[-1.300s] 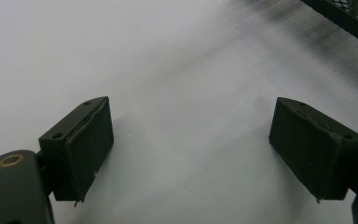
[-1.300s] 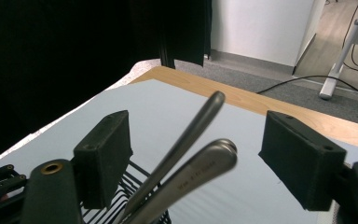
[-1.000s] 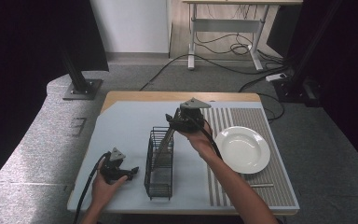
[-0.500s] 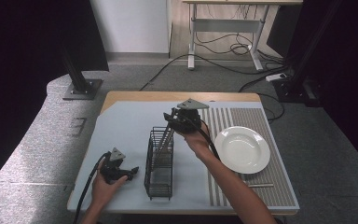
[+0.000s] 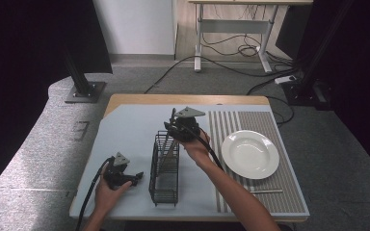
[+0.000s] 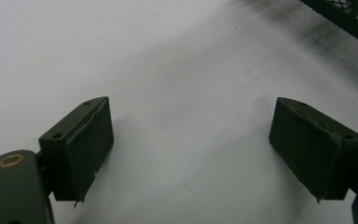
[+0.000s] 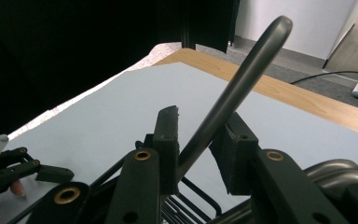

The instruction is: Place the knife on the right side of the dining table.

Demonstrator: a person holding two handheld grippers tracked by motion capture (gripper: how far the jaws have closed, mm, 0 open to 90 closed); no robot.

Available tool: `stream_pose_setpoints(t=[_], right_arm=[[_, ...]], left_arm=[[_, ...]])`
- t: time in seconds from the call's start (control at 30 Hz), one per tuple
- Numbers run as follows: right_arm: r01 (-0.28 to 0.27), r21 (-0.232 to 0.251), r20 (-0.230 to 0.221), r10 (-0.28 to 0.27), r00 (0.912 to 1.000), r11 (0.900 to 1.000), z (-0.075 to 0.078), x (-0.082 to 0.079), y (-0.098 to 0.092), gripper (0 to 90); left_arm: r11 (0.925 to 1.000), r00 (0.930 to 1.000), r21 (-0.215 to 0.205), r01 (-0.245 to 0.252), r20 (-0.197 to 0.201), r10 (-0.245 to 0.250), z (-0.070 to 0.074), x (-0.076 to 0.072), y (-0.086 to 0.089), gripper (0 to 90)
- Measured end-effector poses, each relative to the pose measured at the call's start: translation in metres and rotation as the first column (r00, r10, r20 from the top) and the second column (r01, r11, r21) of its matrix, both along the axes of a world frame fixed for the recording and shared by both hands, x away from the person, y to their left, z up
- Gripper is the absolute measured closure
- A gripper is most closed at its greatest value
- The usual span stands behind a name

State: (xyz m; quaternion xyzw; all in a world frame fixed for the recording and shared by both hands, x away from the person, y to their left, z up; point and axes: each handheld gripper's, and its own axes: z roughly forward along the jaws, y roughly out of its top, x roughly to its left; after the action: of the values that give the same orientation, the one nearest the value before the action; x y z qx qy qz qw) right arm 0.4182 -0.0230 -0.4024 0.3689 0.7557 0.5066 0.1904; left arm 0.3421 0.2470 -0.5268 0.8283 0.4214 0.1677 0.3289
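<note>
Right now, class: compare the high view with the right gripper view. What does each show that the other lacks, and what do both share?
High view alone: the white plate on the striped mat, with a thin stick lying near the mat's front edge.

Right gripper view alone: close up, the right gripper with its jaws about a metal utensil handle.

Both: the black wire rack, the pale blue table cover and the left gripper.
</note>
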Motion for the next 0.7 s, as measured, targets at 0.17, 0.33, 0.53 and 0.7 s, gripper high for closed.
stream_pose_setpoints(t=[0.17,0.33,0.53,0.7], right_arm=[[-0.03,0.092,-0.028,0.033,0.9991,0.995,0.002,-0.003,-0.005,75.7],[-0.08,0.153,-0.001,0.081,0.9967,0.985,0.009,-0.015,-0.007,80.2],[-0.097,0.179,0.059,0.088,0.9944,0.979,0.018,-0.024,-0.012,83.2],[-0.086,0.229,0.097,0.065,0.9931,0.97,0.031,-0.028,-0.025,83.3]], left_arm=[[1.0,1.0,0.0,0.0,0.0,0.0,0.0,0.0,0.0,13.0],[1.0,1.0,0.002,0.001,-0.001,-0.001,0.0,0.0,0.0,13.0],[1.0,1.0,0.002,0.001,-0.001,-0.001,0.0,0.0,0.0,13.0],[1.0,1.0,0.001,0.0,0.0,0.0,0.0,0.0,0.0,13.0]])
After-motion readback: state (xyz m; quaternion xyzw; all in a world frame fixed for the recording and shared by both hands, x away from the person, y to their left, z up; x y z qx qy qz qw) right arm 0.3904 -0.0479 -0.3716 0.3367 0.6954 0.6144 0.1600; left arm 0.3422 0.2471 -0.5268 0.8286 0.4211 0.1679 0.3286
